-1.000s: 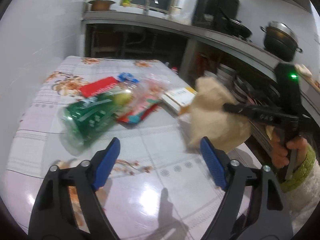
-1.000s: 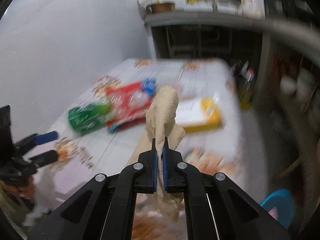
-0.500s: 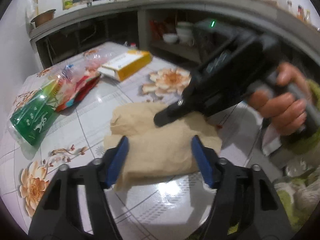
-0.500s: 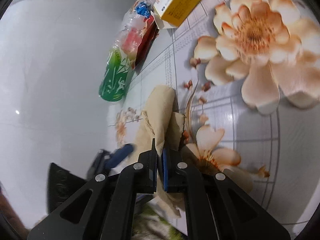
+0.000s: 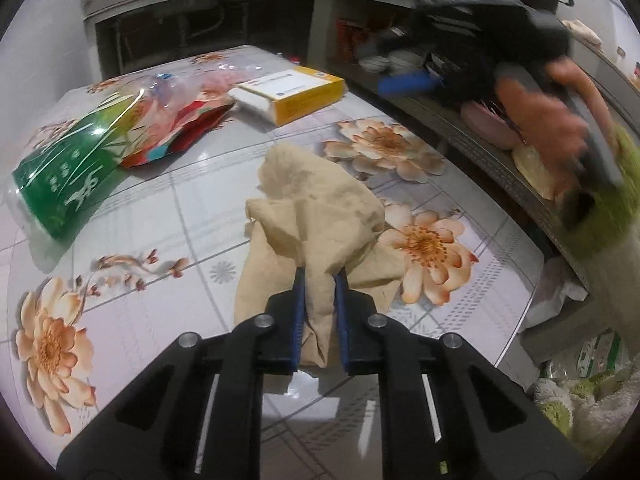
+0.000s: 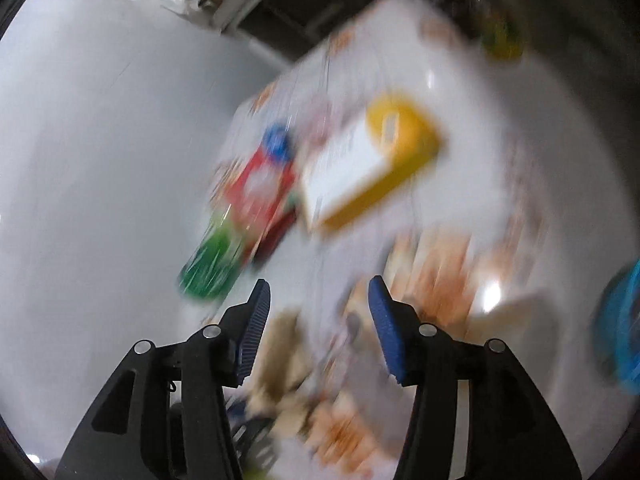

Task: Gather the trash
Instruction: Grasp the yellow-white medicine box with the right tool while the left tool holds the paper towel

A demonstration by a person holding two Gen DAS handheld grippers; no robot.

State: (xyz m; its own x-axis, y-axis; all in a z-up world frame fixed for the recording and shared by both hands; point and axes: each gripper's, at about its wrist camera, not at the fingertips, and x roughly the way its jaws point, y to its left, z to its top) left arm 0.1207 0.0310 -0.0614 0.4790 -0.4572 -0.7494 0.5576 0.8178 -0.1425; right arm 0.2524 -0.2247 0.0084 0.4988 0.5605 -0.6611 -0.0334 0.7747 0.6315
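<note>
Grip of the left gripper (image 5: 319, 292) is closing on the crumpled beige paper bag (image 5: 320, 208) at the table's (image 5: 160, 200) near edge; right gripper (image 6: 316, 320) opening, jaws empty; finish clamping before lifting.

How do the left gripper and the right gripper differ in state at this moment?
The left gripper is closing on the beige bag, a fold pinched between its blue pads; the right gripper is opening with nothing between its pads. The left view is sharp, the right view motion-blurred. Both have black arms with blue pads and face the floral table.
</note>
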